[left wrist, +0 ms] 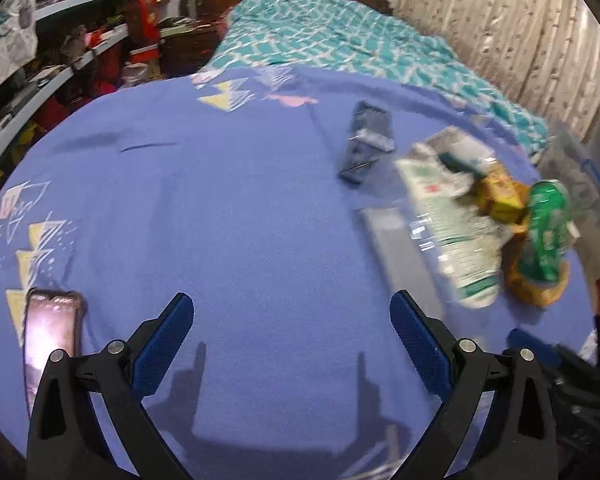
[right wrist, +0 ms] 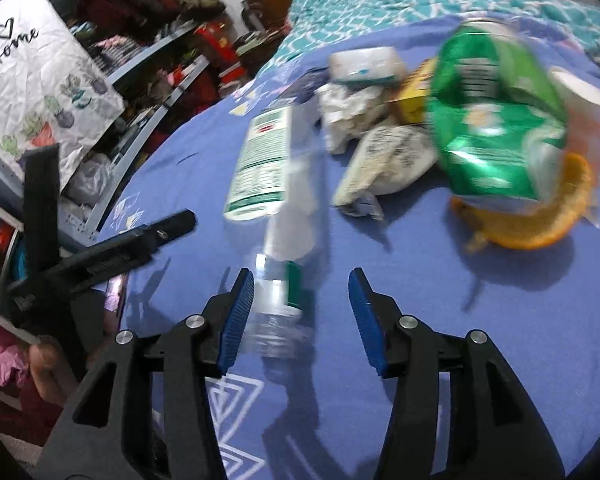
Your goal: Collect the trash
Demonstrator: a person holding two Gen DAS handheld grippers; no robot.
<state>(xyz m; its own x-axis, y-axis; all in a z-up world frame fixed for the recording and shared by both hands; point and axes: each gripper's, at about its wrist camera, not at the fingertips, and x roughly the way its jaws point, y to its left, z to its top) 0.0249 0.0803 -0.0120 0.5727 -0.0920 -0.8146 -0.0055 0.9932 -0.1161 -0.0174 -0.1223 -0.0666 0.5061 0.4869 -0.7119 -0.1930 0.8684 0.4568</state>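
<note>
A pile of trash is seen on the blue bedspread (left wrist: pixel 240 208): a clear plastic bottle (right wrist: pixel 268 184) with a white-and-green label, a crushed green can (right wrist: pixel 496 120), crumpled paper (right wrist: pixel 352 116) and an orange peel (right wrist: pixel 540 224). The right gripper (right wrist: pixel 300 312) is held with its jaws parted; the bottle's neck lies between them, beside the left pad, unclamped. The left gripper (left wrist: pixel 292 336) is spread wide over bare cloth, with a phone (left wrist: pixel 52 340) near left.

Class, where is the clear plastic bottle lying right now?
In the right wrist view the bottle lies on the blue bedspread, its green-capped end between the open right gripper pads, left of the crumpled paper and green can.
</note>
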